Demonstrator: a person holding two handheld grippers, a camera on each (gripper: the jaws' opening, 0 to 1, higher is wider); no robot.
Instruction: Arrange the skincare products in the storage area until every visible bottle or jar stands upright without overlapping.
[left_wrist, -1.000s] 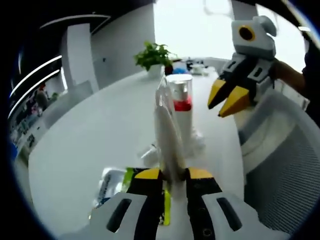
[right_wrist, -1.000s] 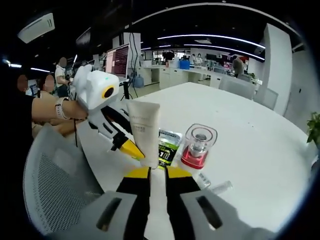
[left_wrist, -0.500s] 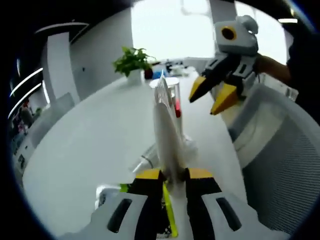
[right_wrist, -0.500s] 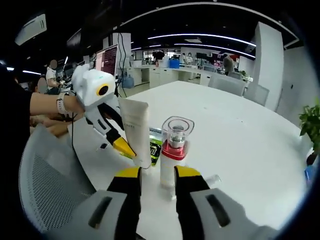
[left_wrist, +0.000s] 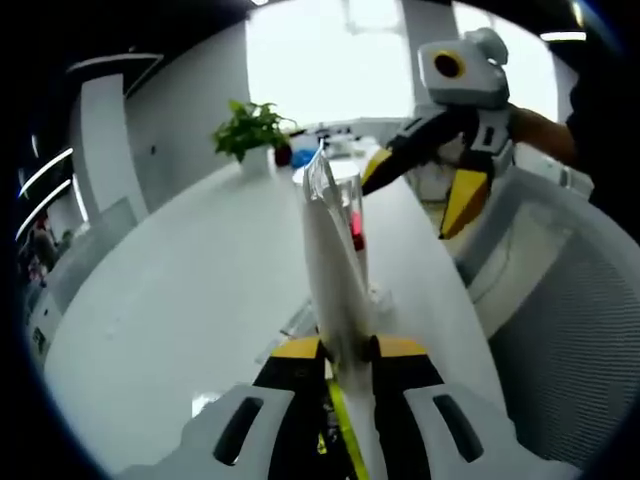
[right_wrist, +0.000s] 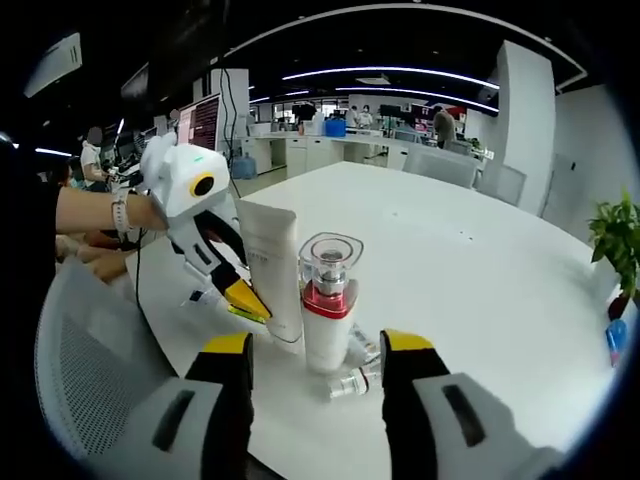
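Note:
A white squeeze tube stands upright on the white table, and my left gripper is shut on its lower end. In the right gripper view the same tube stands with the left gripper clamped at its base. Just beside it stands a white pump bottle with a red band and a clear cap. My right gripper is open wide, one jaw on each side of that bottle, not touching it. The left gripper view has the right gripper straddling the bottle behind the tube.
A small clear vial lies on the table by the bottle's foot. A green packet lies flat behind the tube. A grey mesh chair stands at the table edge. A potted plant sits at the far side. People sit at desks beyond.
My right gripper has opened wide and come forward, so the pump bottle now stands between its jaws. The left gripper keeps its hold on the tube.

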